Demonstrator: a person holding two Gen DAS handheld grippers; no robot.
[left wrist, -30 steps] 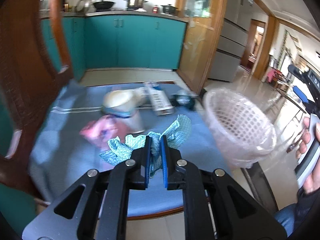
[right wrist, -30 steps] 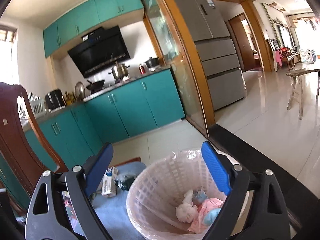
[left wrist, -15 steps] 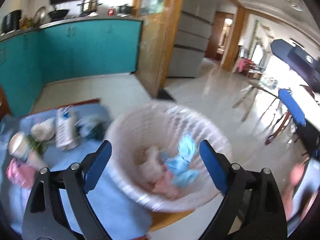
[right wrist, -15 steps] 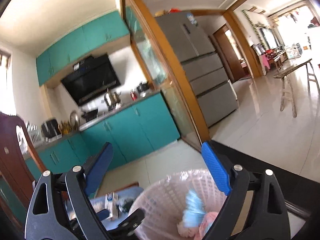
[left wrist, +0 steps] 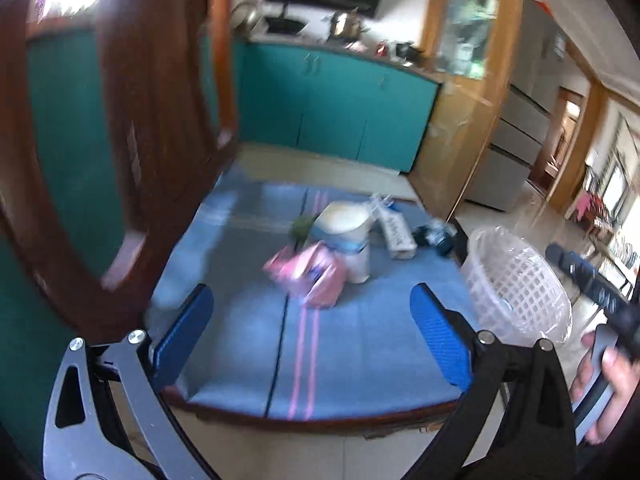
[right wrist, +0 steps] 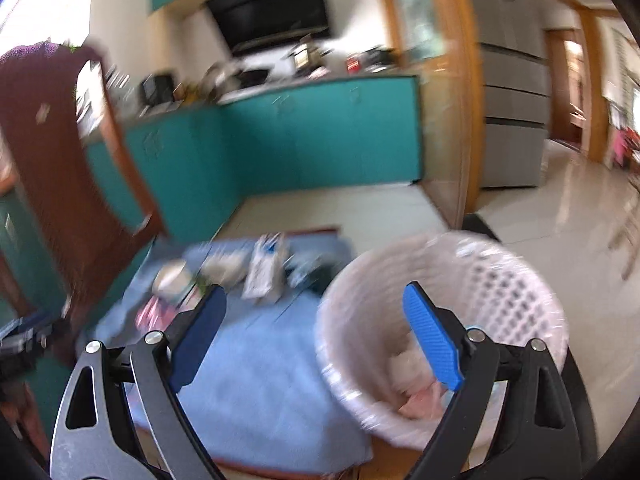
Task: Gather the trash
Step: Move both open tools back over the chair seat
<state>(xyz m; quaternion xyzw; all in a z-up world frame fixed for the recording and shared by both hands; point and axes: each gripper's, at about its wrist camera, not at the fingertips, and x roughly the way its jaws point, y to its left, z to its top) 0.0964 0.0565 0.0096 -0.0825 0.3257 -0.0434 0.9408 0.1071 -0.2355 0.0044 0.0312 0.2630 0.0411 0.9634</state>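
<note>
My left gripper (left wrist: pixel 312 320) is open and empty, above the near part of the blue cloth (left wrist: pixel 248 344). Ahead of it lie a pink wrapper (left wrist: pixel 312 272), a white cup with a blue band (left wrist: pixel 352 240), a white carton (left wrist: pixel 396 232) and a dark crumpled piece (left wrist: pixel 436 236). The white mesh basket (left wrist: pixel 520 292) stands at the cloth's right edge. My right gripper (right wrist: pixel 316 328) is open and empty, beside the basket (right wrist: pixel 512 280), which holds pink and white trash (right wrist: pixel 416 392). The carton (right wrist: pixel 268 268), the cup (right wrist: pixel 172 276) and the pink wrapper (right wrist: pixel 148 312) also show in the blurred right wrist view.
A brown wooden chair back (left wrist: pixel 132 140) rises close on the left. Teal cabinets (left wrist: pixel 340 112) and a tiled floor lie beyond the cloth-covered seat. A hand on the other gripper's handle (left wrist: pixel 608 376) is at the right edge. A grey fridge (right wrist: pixel 512 120) stands far right.
My left gripper held a blue-green crumpled cloth, swung over the basket and opened, dropping it in. It has now swung back left over the blue cloth, empty. The right gripper tilted down toward the basket.
</note>
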